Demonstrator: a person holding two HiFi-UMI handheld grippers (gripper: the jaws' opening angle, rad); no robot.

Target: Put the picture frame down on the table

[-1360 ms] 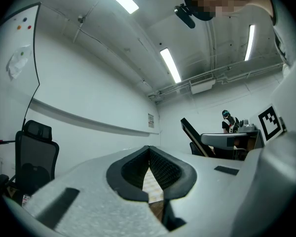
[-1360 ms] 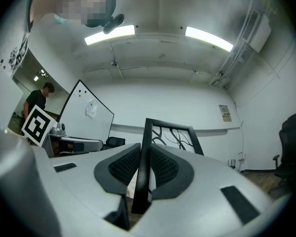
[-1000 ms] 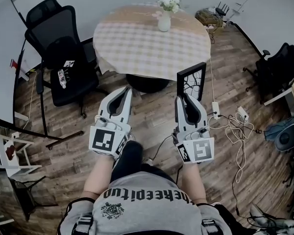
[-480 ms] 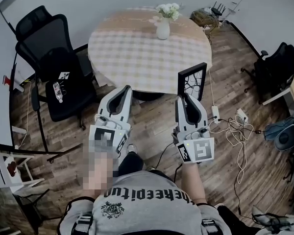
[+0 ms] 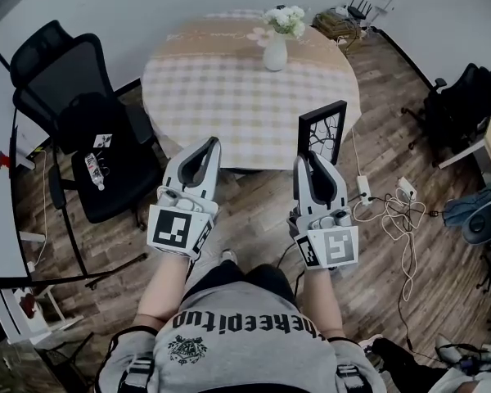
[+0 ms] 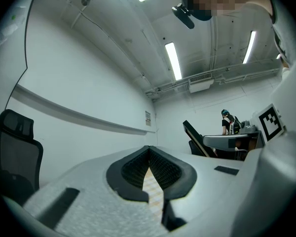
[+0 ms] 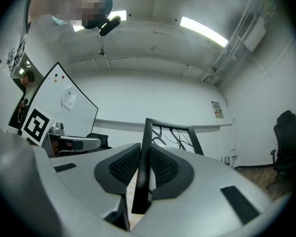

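Operator: Flooring around the table?

Technician: Wood-plank floor (image 5: 254, 211) on every side of the round table (image 5: 229, 97), which carries a checked cloth.

Operator: Nearest items?

Technician: Two hand-held grippers sit side by side, both short of the table's near edge. Left gripper (image 5: 210, 146): jaw tips meet, with nothing between them. Its own view shows only checked cloth through the slit behind the tips. Right gripper (image 5: 311, 160): jaws clamped on the lower edge of the picture frame (image 5: 322, 129).

Operator: Frame position?

Technician: Upright, black-edged, with a branch pattern in the pane. It rises from the right gripper at the table's near right edge and is not resting on the cloth. Whether it stands over the tabletop or just short of it cannot be told.

Operator: Floor items beside the table?

Technician: White power strip and looped cables (image 5: 393, 211) lie right of the table's near edge. A black office chair (image 5: 90, 121) stands left of the table, with small items on its seat.

Operator: On and beyond the table?

Technician: A white vase of flowers (image 5: 276, 43) stands toward the table's far side, well apart from the frame. A second dark chair (image 5: 466, 101) stands well right of the table. A router with antennas (image 5: 362, 11) lies beyond the table's far right edge.
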